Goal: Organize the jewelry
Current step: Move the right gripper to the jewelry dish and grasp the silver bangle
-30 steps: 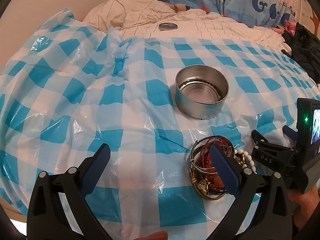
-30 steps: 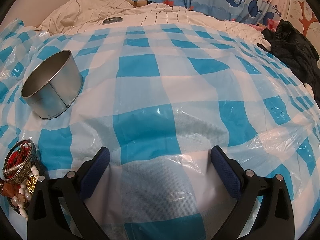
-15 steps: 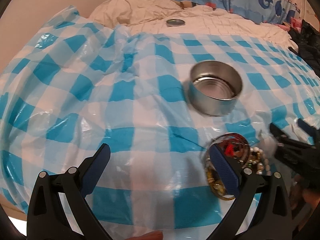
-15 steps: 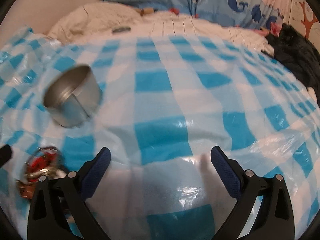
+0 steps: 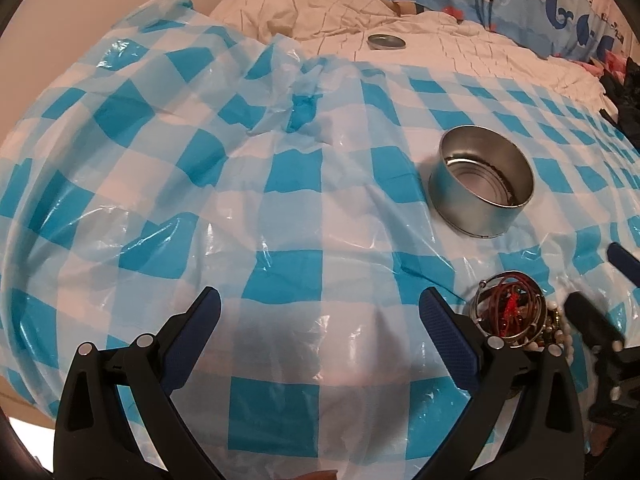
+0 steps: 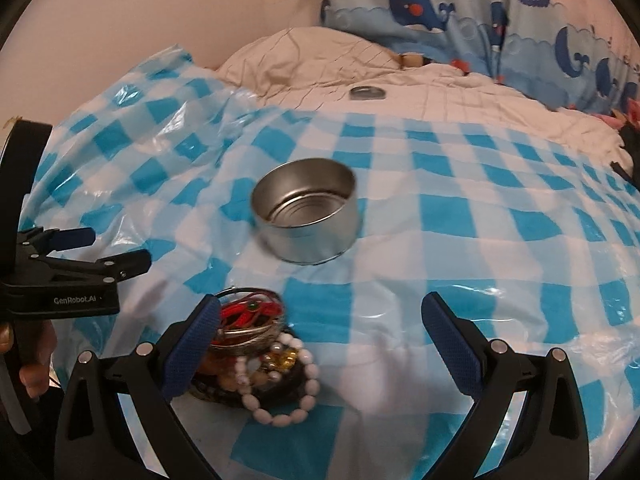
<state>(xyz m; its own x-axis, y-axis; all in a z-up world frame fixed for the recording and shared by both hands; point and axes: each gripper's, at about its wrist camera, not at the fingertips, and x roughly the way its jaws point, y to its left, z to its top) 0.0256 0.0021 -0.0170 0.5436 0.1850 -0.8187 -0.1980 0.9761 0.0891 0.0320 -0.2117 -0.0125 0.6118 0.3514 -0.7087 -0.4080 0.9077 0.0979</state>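
Observation:
A pile of jewelry (image 6: 256, 344) lies on the blue-checked plastic sheet: silver bangles, red cords, a white bead bracelet (image 6: 288, 392) and amber beads. It also shows in the left wrist view (image 5: 516, 316). An open round metal tin (image 6: 308, 216) stands just beyond it, also seen in the left wrist view (image 5: 482, 188). My right gripper (image 6: 320, 344) is open and empty, its left finger over the pile's left side. My left gripper (image 5: 320, 340) is open and empty, left of the pile; in the right wrist view it (image 6: 100, 256) hovers at the left.
The tin's lid (image 6: 368, 93) lies on the cream quilt (image 6: 320, 64) behind the sheet. Whale-print pillows (image 6: 440, 12) line the back. Dark clothes (image 5: 624, 100) lie at the far right. The plastic sheet (image 5: 200, 160) is wrinkled at the left.
My right gripper has swung left, so the tin and jewelry pile now lie before it. My left gripper has shifted left, away from the pile. Both stay open.

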